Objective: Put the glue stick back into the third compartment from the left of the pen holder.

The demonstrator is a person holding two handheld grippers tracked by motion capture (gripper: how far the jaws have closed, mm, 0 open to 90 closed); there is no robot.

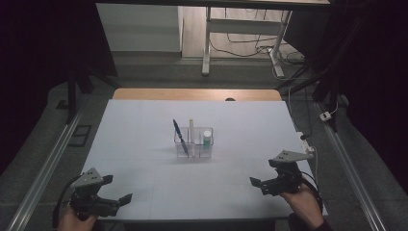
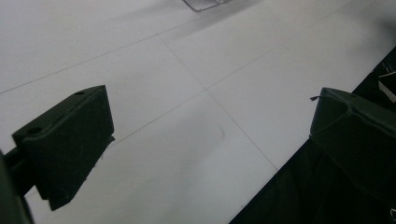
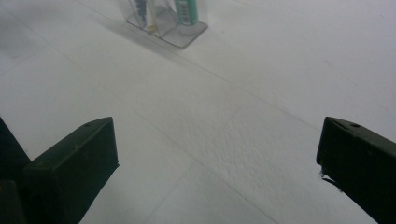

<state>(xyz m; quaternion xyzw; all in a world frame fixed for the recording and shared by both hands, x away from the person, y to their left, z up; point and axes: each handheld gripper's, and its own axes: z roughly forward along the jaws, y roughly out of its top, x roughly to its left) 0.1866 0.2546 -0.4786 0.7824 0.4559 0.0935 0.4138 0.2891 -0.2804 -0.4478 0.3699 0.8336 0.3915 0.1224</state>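
Two tools [image 1: 117, 189] [image 1: 272, 177], one organizer [image 1: 194, 148], three items

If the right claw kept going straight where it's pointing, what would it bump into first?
Probably the clear organizer. The right claw is open, with bare white table ahead. The box sits left of its centre line, so it might just slip past.

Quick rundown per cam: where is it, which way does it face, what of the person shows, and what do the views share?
High view: above the person's side, looking forward and down on the white table; both hands, left gripper and right gripper at the near edge.
Left gripper view: on the left gripper, low over the table's near edge; its jaws wide apart; organizer corner at top.
Right gripper view: on the right gripper, facing the organizer; its jaws wide apart.
Shared: all show the table and organizer.
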